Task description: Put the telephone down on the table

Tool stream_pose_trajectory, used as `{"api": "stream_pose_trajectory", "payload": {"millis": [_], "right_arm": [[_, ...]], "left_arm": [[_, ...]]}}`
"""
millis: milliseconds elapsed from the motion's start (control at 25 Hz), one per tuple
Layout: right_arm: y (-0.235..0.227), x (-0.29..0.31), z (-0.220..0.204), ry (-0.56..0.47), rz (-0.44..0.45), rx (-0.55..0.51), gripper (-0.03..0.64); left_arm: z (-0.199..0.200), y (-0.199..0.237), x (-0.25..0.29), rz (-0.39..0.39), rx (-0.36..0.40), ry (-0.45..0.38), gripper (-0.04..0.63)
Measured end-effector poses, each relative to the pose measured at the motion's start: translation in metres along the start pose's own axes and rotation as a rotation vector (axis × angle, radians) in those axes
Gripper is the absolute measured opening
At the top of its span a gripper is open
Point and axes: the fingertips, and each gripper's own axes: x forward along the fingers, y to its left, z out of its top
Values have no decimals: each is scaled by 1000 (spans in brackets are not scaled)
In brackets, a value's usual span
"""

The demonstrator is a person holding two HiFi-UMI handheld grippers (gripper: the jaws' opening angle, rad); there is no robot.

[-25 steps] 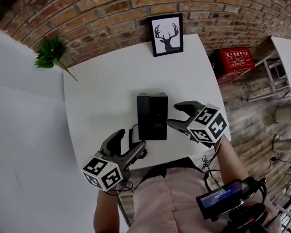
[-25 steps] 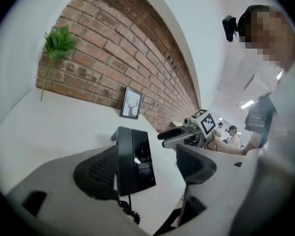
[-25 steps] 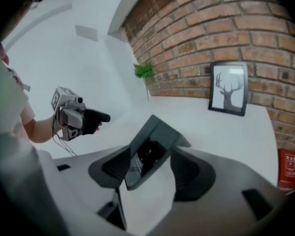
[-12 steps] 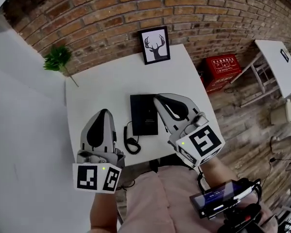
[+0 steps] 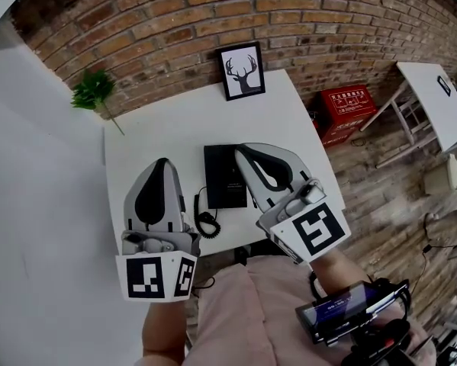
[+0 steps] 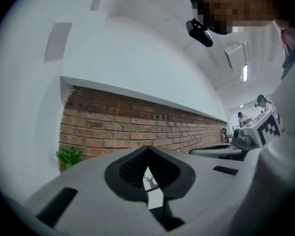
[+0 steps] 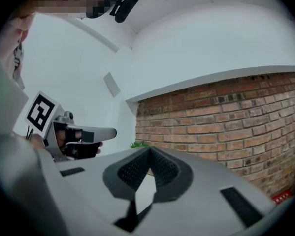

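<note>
The phone [image 5: 224, 175] lies flat on the white table [image 5: 167, 124], its coiled cord [image 5: 205, 223] curling off the near-left corner. The 2 grippers are held level, off the table. The left gripper [image 5: 161, 161] is left of the phone, and the right gripper [image 5: 243, 149] overlaps its right edge in the head view. Both have their jaws pressed together with nothing between them (each gripper view shows only wall past the tips). A deer picture [image 5: 242, 70] leans on the brick wall [image 5: 175, 21], with a plant [image 5: 94, 92] to its left.

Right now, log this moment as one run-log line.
telephone: flat on table | left gripper: shut, empty, off the table | right gripper: shut, empty, off the table | contact with telephone: none
</note>
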Motion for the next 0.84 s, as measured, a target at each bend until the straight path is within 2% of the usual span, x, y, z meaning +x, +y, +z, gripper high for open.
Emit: {"api": "stream_pose_trajectory", "payload": {"millis": [840], "right_arm": [[11, 0, 8, -22, 5, -2, 5]], "left_arm": [[-10, 2, -6, -1, -25, 20, 0]]}}
